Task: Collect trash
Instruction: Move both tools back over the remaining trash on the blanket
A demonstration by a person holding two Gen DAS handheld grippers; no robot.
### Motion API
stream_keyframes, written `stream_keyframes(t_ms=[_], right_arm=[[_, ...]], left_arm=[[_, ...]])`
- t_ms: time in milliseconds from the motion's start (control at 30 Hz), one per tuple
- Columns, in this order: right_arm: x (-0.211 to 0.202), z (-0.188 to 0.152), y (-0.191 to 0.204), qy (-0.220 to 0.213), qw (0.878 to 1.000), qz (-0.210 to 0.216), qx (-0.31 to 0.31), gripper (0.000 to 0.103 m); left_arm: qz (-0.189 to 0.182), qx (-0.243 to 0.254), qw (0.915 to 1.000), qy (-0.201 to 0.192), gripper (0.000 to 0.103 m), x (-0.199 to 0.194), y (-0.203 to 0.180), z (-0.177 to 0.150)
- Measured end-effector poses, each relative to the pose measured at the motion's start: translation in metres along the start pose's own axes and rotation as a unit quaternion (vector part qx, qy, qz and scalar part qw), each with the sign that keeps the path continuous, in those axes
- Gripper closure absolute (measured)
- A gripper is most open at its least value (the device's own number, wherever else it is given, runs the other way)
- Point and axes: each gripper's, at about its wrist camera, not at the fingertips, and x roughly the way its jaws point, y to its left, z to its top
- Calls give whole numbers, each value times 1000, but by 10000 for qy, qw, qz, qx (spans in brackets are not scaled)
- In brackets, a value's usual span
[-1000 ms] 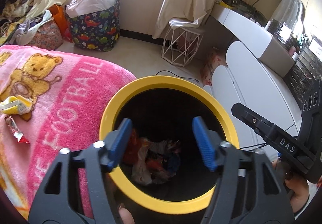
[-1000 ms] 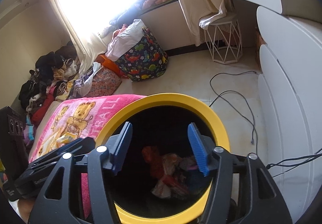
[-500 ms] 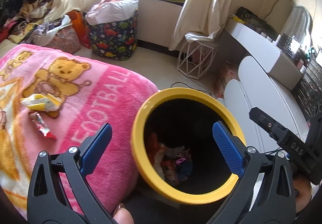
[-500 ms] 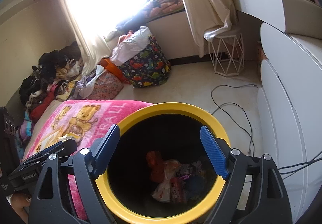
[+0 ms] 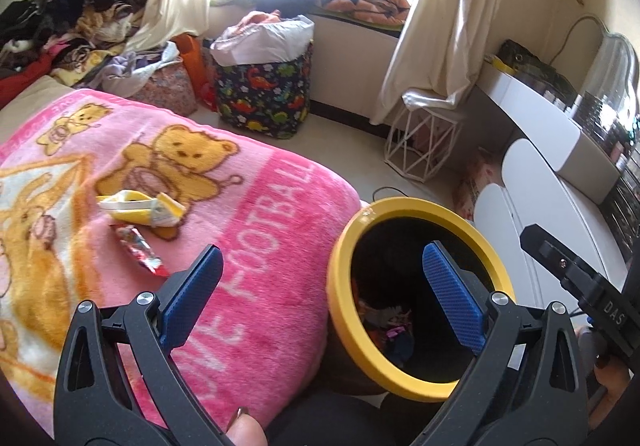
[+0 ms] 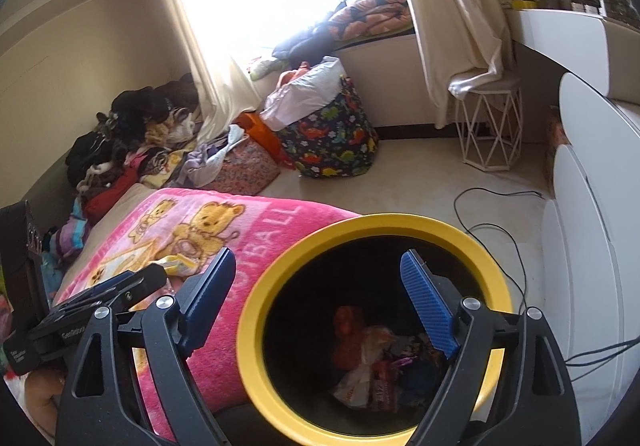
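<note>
A black bin with a yellow rim (image 5: 420,205) (image 6: 360,224) stands beside a bed with a pink bear blanket (image 5: 248,205) (image 6: 256,230). Several wrappers lie in the bin (image 6: 380,358) (image 5: 390,326). A yellow-white wrapper (image 5: 140,207) (image 6: 178,264) and a red-silver wrapper (image 5: 138,250) lie on the blanket. My left gripper (image 5: 320,294) is open and empty, over the blanket's edge and the bin's left rim. My right gripper (image 6: 316,298) is open and empty above the bin's left rim.
A dinosaur-print bag (image 5: 264,97) (image 6: 332,137), a white wire stool (image 5: 424,145) (image 6: 490,129) and a clothes pile (image 5: 72,25) (image 6: 132,133) stand on the floor. White drawers (image 5: 560,205) (image 6: 592,205) are at the right. A black cable (image 6: 500,213) lies on the floor.
Both grippers have opened wide and pulled back from the bin. The left one has swung left toward the blanket, bringing the wrappers closer to centre.
</note>
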Motion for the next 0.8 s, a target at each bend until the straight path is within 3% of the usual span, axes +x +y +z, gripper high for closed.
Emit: stream_keyframes(t_ms=[800], right_arm=[[43, 10, 78, 394, 9952, 502, -737, 21]], left_arm=[[726, -812, 9939, -152, 11, -16, 90, -5]])
